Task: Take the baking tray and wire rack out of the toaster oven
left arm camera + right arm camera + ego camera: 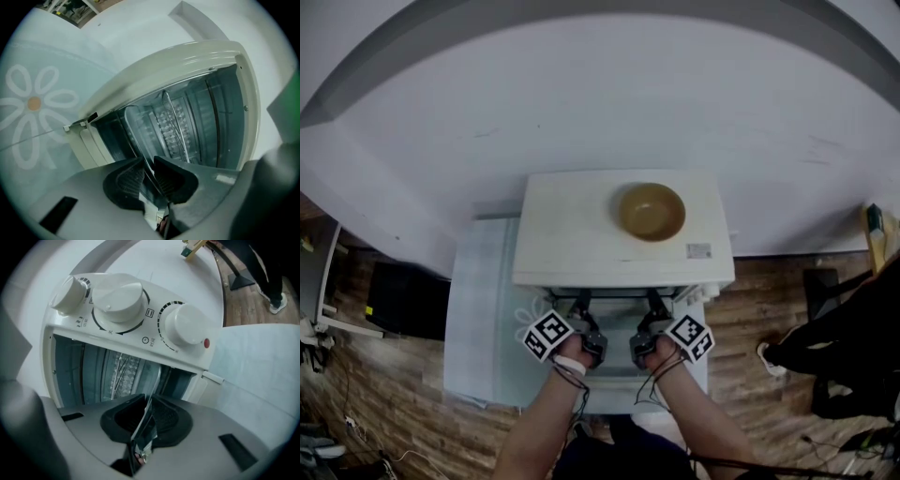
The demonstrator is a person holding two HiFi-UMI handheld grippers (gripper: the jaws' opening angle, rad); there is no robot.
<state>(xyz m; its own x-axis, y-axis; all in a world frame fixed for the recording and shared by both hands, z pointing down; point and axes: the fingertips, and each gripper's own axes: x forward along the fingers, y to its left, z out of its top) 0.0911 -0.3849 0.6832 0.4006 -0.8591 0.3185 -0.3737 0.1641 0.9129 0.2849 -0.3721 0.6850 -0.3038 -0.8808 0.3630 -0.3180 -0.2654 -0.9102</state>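
The white toaster oven [572,239] stands open toward me, and both grippers reach into its mouth side by side. In the left gripper view the baking tray's thin metal rim [133,133] runs between the dark pads [129,180], and my left gripper [149,177] [581,305] is shut on it. My right gripper [149,417] [654,303] pinches the same tray's edge [158,378]. Behind the tray the wire rack [174,123] [122,372] sits deeper in the cavity. Both gripper views are rolled, so the tray looks tilted on edge.
A brown bowl [651,210] rests on the oven's roof. Three white knobs [119,303] line the oven's control panel. The oven sits on a pale cloth with a flower print [33,103] on a small table [478,309]. Wooden floor surrounds it; a person's legs [848,328] stand at the right.
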